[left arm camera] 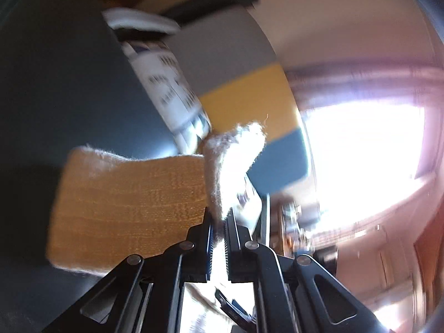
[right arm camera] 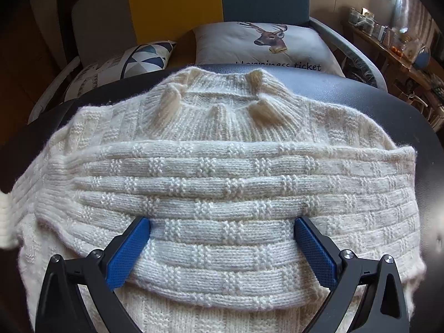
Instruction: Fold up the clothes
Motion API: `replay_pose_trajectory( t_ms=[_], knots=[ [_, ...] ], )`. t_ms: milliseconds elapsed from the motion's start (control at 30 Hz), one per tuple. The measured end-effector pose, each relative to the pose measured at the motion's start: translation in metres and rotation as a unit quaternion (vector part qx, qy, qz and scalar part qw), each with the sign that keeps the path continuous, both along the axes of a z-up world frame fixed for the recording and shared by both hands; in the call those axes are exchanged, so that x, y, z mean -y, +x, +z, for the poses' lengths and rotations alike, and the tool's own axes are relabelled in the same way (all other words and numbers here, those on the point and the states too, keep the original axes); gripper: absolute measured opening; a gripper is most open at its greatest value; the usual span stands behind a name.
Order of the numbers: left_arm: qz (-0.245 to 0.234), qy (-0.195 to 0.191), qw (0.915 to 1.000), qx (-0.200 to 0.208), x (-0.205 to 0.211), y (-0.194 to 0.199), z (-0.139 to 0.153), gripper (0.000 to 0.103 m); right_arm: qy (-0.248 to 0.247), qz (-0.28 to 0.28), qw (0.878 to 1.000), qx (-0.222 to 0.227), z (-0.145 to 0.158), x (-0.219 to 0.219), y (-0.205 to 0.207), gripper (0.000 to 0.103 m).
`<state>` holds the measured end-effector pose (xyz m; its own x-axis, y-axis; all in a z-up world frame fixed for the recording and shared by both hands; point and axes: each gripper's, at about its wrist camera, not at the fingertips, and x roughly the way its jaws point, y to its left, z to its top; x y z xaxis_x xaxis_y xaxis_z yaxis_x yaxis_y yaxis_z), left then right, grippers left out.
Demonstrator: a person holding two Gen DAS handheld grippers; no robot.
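Observation:
A cream knitted sweater (right arm camera: 222,183) lies spread on a dark round table (right arm camera: 388,105), collar at the far side, with a sleeve folded across its body. My right gripper (right arm camera: 222,226) is open, its blue pads (right arm camera: 130,252) resting wide apart on the folded sleeve. In the left wrist view my left gripper (left arm camera: 219,222) is shut on a piece of the cream sweater (left arm camera: 233,163), which sticks up between the fingers and hangs to the left, backlit and looking orange (left arm camera: 125,208). The view is tilted and blurred.
Behind the table stands a chair (right arm camera: 177,5) with yellow, grey and blue panels, holding a deer-print cushion (right arm camera: 266,44) and a geometric cushion (right arm camera: 133,61). A cluttered shelf (right arm camera: 388,38) is at the right. A bright window (left arm camera: 360,149) fills the left wrist view's right.

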<state>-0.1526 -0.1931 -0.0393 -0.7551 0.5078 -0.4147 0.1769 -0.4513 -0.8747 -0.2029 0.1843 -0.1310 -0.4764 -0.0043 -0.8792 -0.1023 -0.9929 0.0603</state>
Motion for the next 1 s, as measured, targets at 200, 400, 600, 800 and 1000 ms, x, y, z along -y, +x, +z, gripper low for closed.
replay_pose_trajectory(
  t_ms=[200,400,600,800,1000],
  knots=[
    [-0.087,-0.015,0.9959,0.019,-0.073,-0.014,-0.011,0.005,-0.004,0.009,1.0,-0.003,0.0,-0.002,0.001,0.103],
    [-0.158,-0.032,0.9851,0.061,-0.145,-0.034,-0.047,0.005,-0.03,0.035,0.999,-0.02,0.003,-0.01,0.008,0.103],
    [-0.2,-0.078,0.971,0.105,-0.188,-0.07,-0.091,0.005,-0.11,0.041,0.991,-0.064,0.024,-0.034,0.023,0.103],
    [-0.213,-0.037,0.9692,0.118,-0.188,-0.063,-0.111,0.015,-0.253,0.038,0.963,-0.081,0.038,-0.048,0.034,0.088],
    [-0.21,-0.014,0.9736,0.087,-0.162,-0.041,-0.081,0.017,-0.402,0.023,0.914,-0.052,0.011,-0.035,0.025,0.052]
  ],
)
